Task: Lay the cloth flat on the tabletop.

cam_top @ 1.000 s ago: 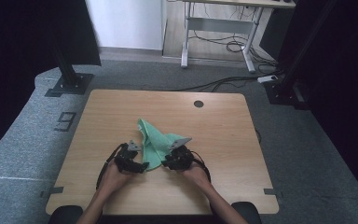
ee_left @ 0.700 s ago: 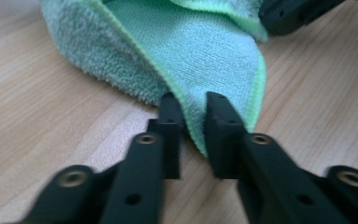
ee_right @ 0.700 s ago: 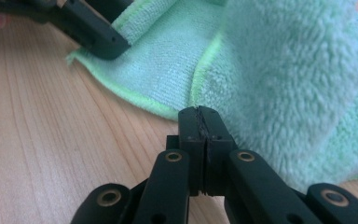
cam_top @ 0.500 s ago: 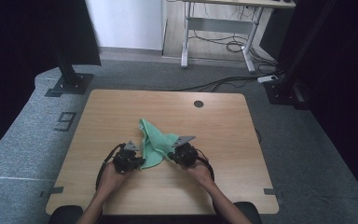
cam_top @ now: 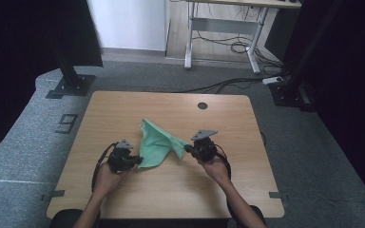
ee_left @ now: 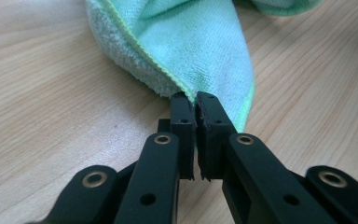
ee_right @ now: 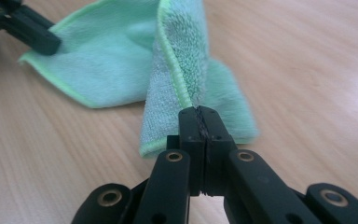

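Jaws of the left gripper (cam_top: 134,160) were clamped on the near left corner of the green cloth (cam_top: 158,144), having just closed on it. Jaws of the right gripper (cam_top: 188,148) had likewise just closed and gripped the cloth's right corner, with fabric pinched between them. Between the two grippers the cloth lay bunched, partly lifted, near the middle of the wooden worktop (cam_top: 123,107). Farther back, a round hole (cam_top: 202,105) sat near the worktop's far edge.
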`<move>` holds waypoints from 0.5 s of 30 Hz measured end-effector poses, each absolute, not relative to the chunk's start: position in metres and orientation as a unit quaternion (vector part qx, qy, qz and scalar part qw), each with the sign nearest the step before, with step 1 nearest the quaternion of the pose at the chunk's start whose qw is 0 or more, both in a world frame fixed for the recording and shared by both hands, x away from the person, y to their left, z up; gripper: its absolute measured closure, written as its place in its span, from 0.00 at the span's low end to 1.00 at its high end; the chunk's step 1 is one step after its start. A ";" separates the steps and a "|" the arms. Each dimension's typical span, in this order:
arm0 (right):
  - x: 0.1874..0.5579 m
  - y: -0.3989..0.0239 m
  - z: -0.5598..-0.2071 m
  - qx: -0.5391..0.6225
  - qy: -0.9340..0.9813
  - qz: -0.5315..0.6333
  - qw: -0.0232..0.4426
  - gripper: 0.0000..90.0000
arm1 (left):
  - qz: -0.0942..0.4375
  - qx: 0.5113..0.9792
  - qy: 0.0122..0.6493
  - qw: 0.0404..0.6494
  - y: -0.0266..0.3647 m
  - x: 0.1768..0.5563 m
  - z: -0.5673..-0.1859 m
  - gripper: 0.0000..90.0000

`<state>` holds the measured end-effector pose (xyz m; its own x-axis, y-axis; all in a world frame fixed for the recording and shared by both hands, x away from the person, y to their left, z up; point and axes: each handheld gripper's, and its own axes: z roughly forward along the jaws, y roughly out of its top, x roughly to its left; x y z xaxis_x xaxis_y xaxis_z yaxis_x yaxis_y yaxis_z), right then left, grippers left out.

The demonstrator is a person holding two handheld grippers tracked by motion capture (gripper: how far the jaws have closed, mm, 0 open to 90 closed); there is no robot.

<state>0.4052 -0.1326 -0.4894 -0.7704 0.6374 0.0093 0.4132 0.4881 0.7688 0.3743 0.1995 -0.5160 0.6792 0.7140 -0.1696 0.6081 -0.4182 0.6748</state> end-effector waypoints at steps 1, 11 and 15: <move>0.406 -0.135 -0.487 0.311 0.849 0.403 0.144 0.98 | 0.072 0.837 0.394 0.371 0.201 0.374 -0.514 0.95; 0.418 -0.170 -0.463 0.345 0.823 0.415 0.178 0.98 | 0.088 0.810 0.402 0.418 0.227 0.371 -0.484 0.95; 0.427 -0.188 -0.454 0.366 0.808 0.419 0.193 0.98 | 0.093 0.791 0.410 0.443 0.239 0.372 -0.472 0.94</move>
<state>0.4273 -0.1878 -0.4541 -0.6571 0.7538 -0.0050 0.4303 0.3805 0.8186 0.3722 0.2390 -0.4719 0.6458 0.7323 -0.2161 0.5666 -0.2699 0.7785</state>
